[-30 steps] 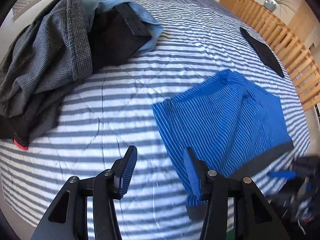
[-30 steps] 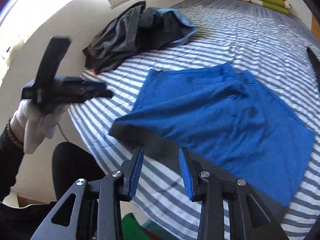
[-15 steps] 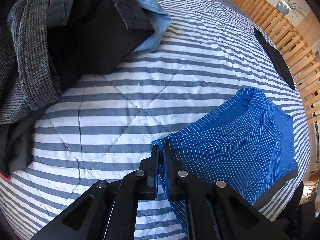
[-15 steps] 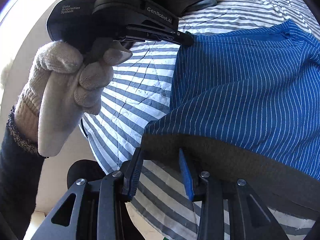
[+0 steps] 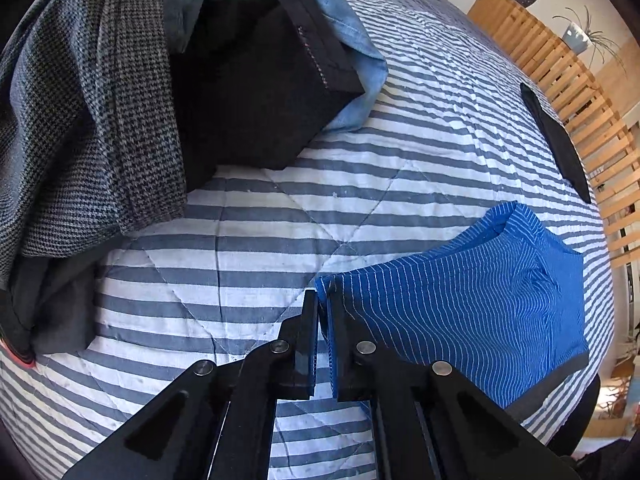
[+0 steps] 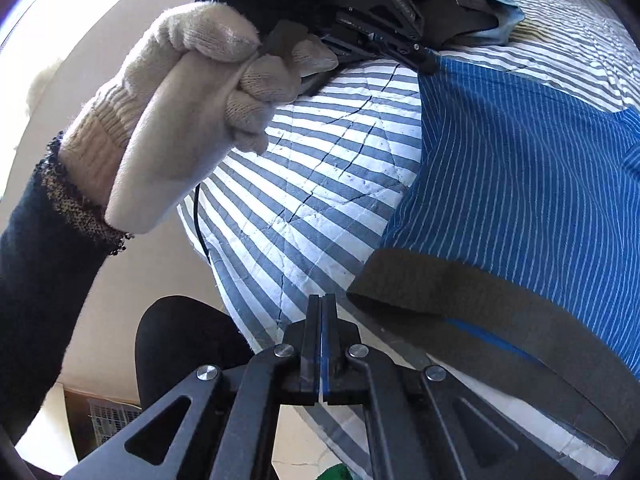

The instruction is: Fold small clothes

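Note:
Blue pin-striped shorts (image 5: 480, 300) with a grey waistband (image 6: 500, 312) lie on the striped quilt (image 5: 260, 216). My left gripper (image 5: 323, 300) is shut on their near left corner, with blue cloth pinched between the jaws. In the right wrist view the same left gripper (image 6: 424, 62) holds the far corner (image 6: 444, 68), gripped by a white-gloved hand (image 6: 192, 112). My right gripper (image 6: 323, 300) is shut at the waistband's end. The band's corner (image 6: 360, 288) sticks out just right of the tips, lifted off the quilt.
A heap of grey checked, black and light-blue clothes (image 5: 120, 120) lies at the far left of the bed. A dark folded garment (image 5: 556, 140) rests near the wooden slatted rail (image 5: 580, 92). The bed's edge and a dark knee (image 6: 180, 348) are below my right gripper.
Both grippers dropped to the shorts; the left shut on the corner, and within the last half second the right shut at the waistband, which has risen off the quilt.

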The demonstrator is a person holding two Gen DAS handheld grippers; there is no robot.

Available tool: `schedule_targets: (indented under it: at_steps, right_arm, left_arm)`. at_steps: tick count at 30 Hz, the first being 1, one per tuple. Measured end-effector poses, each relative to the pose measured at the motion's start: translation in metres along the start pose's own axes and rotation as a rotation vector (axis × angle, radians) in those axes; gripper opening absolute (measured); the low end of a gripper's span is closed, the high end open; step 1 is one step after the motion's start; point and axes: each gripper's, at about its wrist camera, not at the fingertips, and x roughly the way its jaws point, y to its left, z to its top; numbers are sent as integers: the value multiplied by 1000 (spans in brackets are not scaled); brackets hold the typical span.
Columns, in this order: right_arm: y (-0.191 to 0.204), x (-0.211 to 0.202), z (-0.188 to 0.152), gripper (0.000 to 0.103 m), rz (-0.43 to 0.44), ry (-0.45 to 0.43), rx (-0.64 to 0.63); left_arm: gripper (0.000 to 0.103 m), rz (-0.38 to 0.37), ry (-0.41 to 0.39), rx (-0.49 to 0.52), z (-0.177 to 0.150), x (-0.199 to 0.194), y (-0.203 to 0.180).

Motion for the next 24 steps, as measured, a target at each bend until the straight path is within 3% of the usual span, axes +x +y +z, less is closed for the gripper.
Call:
schedule_targets:
  at_steps: [5, 9, 13, 16, 17, 20, 22, 24]
  right_arm:
    - [-20, -26, -7, 9, -21, -56, 83]
    - [-17, -23, 2, 32, 5, -53, 97]
    - [-8, 3, 9, 35, -9, -2, 72]
    - [-6, 28, 9, 34, 30, 75, 66]
    - [-4, 30, 6, 34, 63, 96, 67]
    - [5, 3, -6, 34, 106, 61, 8]
    - [-2, -32, -15, 34, 62, -4, -8]
    - [-24, -70, -26, 34, 4, -63, 28]
  left_arm:
    - [7, 15, -5, -10, -2, 0, 4]
    - [5, 35, -4, 7, -3, -4, 3]
    - [6, 61, 8, -1, -3, -3, 8]
    - [10, 237, 21, 28, -7, 1, 12]
    - [21, 246, 35, 14, -9, -1, 17]
    - [24, 197, -14, -17, -24, -27, 22]
    - [24, 135, -35, -10, -44, -47, 13]
    - [36, 62, -33, 7, -73, -62, -3]
